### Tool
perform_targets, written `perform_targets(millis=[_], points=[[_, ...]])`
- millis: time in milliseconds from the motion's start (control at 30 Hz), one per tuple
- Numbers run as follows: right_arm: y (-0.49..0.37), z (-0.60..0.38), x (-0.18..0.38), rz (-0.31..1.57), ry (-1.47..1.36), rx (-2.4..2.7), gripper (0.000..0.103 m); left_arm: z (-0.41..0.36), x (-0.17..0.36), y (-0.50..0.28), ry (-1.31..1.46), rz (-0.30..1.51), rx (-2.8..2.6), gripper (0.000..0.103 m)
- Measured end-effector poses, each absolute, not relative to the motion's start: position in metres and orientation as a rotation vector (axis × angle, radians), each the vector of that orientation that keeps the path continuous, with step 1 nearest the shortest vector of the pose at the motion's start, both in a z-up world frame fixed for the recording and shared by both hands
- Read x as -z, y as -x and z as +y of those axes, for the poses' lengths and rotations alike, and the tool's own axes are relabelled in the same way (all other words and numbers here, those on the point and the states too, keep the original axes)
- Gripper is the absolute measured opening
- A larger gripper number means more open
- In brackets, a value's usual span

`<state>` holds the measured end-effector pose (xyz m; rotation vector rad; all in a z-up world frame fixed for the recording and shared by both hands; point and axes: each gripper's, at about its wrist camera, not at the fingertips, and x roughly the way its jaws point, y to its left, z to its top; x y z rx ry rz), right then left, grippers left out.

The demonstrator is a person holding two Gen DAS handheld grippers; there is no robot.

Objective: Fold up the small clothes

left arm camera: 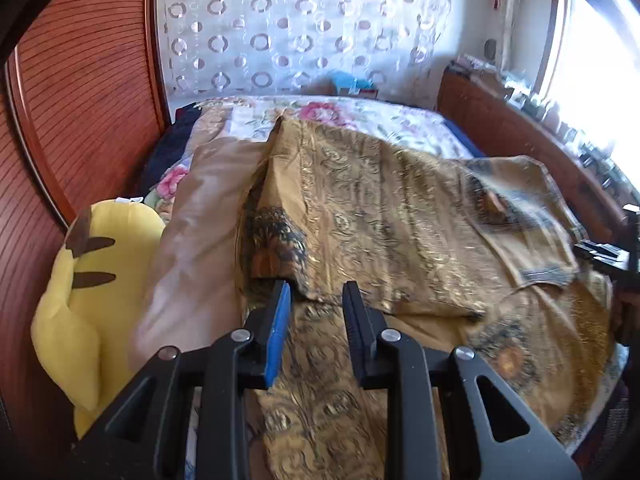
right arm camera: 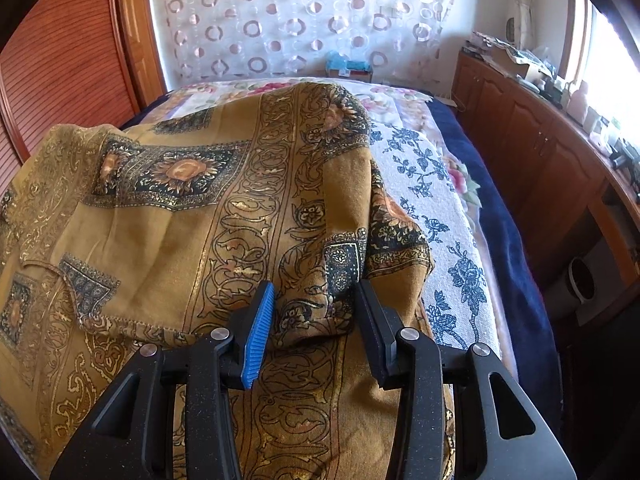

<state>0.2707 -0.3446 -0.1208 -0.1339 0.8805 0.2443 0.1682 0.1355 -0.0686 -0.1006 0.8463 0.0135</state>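
On bed (left arm camera: 408, 124): one ochre paisley scarf (left arm camera: 392, 216), one yellow plush (left arm camera: 100, 280). Left gripper (left arm camera: 316, 292) and right gripper (right arm camera: 316, 296) both parted, fabric fold between fingers.

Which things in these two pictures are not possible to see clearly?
- Left wrist view: the scarf is motion-blurred, its near end cut off behind the left gripper.
- Right wrist view: the bed is mostly covered by scarf.
- Items on the cabinet are too small.
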Motion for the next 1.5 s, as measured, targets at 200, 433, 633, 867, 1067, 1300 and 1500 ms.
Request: perform_targets(millis=[200, 433, 633, 867, 1067, 1300, 1500], points=[[-0.270, -0.344, 0.121, 0.880, 0.137, -0.242, 0.042, 0.144, 0.088, -0.196, 0.099, 0.921, -0.066, 0.025], [-0.271, -0.343, 0.120, 0.880, 0.139, -0.240, 0.042, 0.148, 0.091, -0.205, 0.110, 0.903, -0.042, 0.016], [-0.269, -0.343, 0.120, 0.876, 0.151, -0.228, 0.042, 0.144, 0.078, -0.198, 0.098, 0.842, -0.015, 0.001], [-0.263, -0.340, 0.109, 0.822, 0.185, -0.250, 0.004, 0.126, 0.052, -0.168, 0.072, 0.751, 0.040, 0.000], [-0.258, -0.355, 0.079, 0.743, 0.117, -0.288, 0.002, 0.123, 0.031, -0.134, 0.117, 0.687, 0.081, 0.000], [-0.234, -0.370, 0.048, 0.686, 0.057, -0.345, 0.002, 0.117, 0.029, -0.080, 0.107, 0.654, 0.106, 0.000], [-0.200, -0.375, 0.034, 0.658, 0.042, -0.372, 0.002, 0.113, 0.051, -0.037, 0.134, 0.670, 0.106, 0.000]])
